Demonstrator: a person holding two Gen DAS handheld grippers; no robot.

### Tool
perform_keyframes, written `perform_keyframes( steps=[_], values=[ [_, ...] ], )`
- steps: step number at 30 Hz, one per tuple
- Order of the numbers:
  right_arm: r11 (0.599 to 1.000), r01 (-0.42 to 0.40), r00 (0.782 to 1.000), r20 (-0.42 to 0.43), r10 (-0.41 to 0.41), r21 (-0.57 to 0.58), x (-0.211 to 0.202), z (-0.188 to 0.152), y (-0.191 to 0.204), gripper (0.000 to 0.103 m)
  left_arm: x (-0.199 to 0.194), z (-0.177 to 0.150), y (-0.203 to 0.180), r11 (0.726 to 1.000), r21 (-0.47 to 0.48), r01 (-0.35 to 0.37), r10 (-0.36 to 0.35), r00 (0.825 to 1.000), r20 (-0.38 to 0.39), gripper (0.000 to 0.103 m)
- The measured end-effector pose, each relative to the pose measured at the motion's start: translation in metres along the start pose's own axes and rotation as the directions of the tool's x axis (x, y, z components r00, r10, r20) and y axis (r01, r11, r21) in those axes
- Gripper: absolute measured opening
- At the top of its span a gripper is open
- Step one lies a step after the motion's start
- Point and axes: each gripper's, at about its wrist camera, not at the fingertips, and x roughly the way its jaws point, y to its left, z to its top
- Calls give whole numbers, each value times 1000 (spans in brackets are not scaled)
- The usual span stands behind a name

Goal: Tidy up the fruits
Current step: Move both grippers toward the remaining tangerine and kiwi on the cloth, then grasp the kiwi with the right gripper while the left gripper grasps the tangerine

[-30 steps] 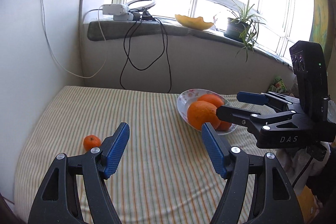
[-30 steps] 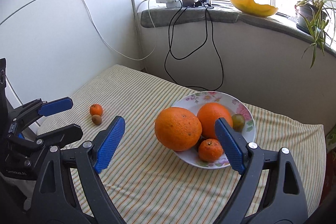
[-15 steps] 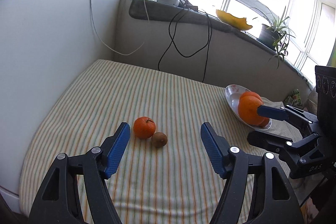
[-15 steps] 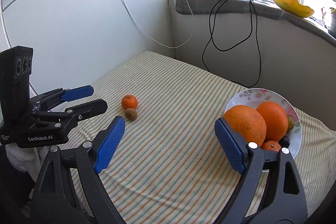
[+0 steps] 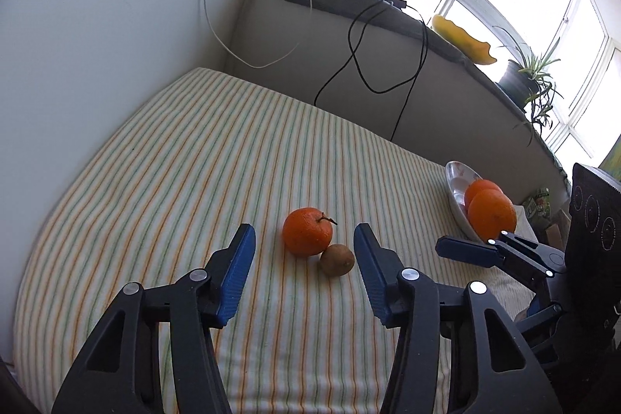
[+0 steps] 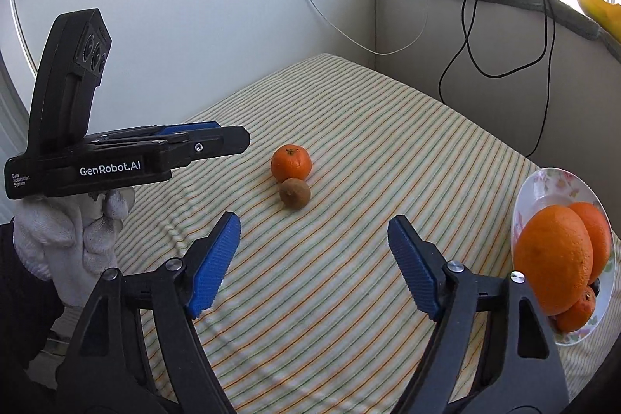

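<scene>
A small tangerine point(image 5: 307, 231) and a brown kiwi point(image 5: 337, 260) lie touching on the striped cloth; both also show in the right wrist view, tangerine point(image 6: 291, 162) and kiwi point(image 6: 295, 193). My left gripper point(image 5: 304, 272) is open and empty, its fingers to either side of the pair, a little short of them. My right gripper point(image 6: 313, 268) is open and empty, further back from the fruit. A floral plate point(image 6: 543, 185) at the right holds two large oranges point(image 6: 555, 258), a small tangerine and other small fruit.
The striped cloth point(image 5: 194, 161) covers the table, with a white wall at the left and a grey ledge point(image 5: 349, 2) behind. Black and white cables hang from the ledge. A yellow dish point(image 5: 464, 39) and a potted plant point(image 5: 531, 76) stand on the sill.
Both grippers have swung left, away from the plate and toward the tangerine and kiwi. My left gripper has come close, so the pair now sits between its open fingers.
</scene>
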Motion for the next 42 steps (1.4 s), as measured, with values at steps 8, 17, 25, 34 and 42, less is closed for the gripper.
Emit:
perform_keyframes(
  steps=[8, 17, 25, 34, 42],
  values=[
    [1000, -26, 998, -58, 25, -12, 34, 2, 8, 62, 22, 3, -5, 1000, 17, 19, -18, 999, -46, 44],
    [999, -43, 995, -94, 43, 4, 60, 5, 4, 50, 37, 6, -8, 999, 43, 16, -13, 997, -75, 43],
    [999, -50, 993, -104, 49, -8, 73, 10, 10, 50, 46, 6, -9, 998, 55, 4, 1, 995, -97, 43],
    [999, -46, 992, -118, 46, 4, 81, 12, 7, 42, 49, 4, -4, 999, 46, -4, 9, 995, -102, 36],
    [999, -41, 990, -136, 42, 5, 86, 9, 6, 35, 49, 2, -6, 999, 45, -5, 9, 996, -94, 33]
  ],
)
